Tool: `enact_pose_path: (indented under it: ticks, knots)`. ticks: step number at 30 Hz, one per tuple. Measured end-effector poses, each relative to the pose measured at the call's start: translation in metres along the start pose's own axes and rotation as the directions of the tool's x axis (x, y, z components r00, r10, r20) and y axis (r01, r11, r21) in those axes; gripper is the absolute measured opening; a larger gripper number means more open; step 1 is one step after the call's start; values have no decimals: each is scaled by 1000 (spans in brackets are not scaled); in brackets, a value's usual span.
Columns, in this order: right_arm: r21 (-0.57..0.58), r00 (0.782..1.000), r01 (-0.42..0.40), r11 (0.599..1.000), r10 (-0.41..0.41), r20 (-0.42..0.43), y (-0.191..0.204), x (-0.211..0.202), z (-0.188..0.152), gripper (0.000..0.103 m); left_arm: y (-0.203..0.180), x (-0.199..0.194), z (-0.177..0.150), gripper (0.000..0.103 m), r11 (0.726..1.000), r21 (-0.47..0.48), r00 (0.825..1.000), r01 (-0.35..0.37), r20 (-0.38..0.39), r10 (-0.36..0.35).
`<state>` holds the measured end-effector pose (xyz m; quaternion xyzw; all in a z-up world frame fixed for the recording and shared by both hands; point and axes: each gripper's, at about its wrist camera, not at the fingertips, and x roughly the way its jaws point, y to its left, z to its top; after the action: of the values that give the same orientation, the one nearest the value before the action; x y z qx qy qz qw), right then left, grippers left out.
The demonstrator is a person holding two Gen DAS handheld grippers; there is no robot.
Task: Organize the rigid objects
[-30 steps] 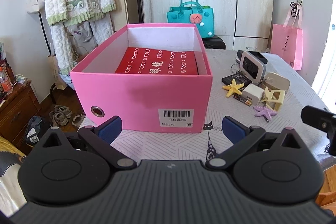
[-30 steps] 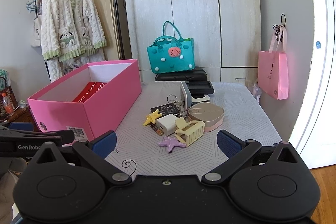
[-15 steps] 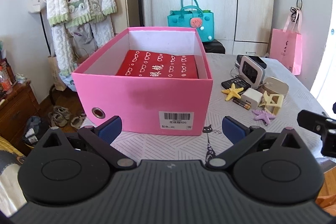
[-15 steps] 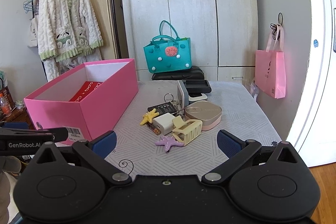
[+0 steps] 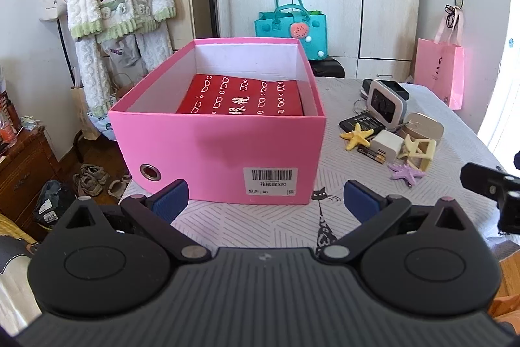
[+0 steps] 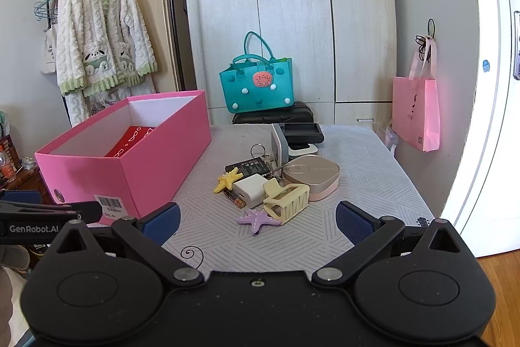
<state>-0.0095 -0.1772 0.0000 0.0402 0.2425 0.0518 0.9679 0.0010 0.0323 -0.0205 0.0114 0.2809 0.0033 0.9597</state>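
Note:
A pink box (image 5: 214,148) stands open on the table and holds a red box (image 5: 242,100); it also shows in the right wrist view (image 6: 156,165). To its right lies a cluster: yellow starfish (image 6: 228,179), white charger (image 6: 252,190), cream hair claw (image 6: 286,200), purple starfish (image 6: 258,220), battery (image 6: 234,199), pink-gold case (image 6: 310,176), black battery pack (image 6: 248,166), small clock (image 5: 385,104). My left gripper (image 5: 265,200) is open and empty before the pink box. My right gripper (image 6: 256,221) is open and empty, short of the cluster.
The table (image 6: 357,152) has a grey striped cloth. A teal bag (image 6: 258,83) and cupboards stand behind it. A pink paper bag (image 6: 416,113) hangs at the right. A coat rack with a white robe (image 6: 100,34) stands left. The table's right edge drops to the floor.
Both grippers have risen slightly and eased forward; the box and the cluster sit a little lower in view. Nothing on the table has moved. Jaws stay open.

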Motion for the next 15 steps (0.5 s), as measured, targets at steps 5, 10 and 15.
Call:
enact_pose_path:
  ticks: [5,10,15]
  knots:
    - [-2,1000,0,1000,0,-1,1,0,-1,103,-2,-3,0,103,1000,5,1000,12,6,-12]
    - [2,1000,2,1000,-2,0,1,2,-2,103,-2,-2,2,103,1000,6,1000,28,2,-28]
    - [20,999,10,1000,-11,41,-5,4,-6,103,-5,2,9,103,998,14,998,59,-15,-59]
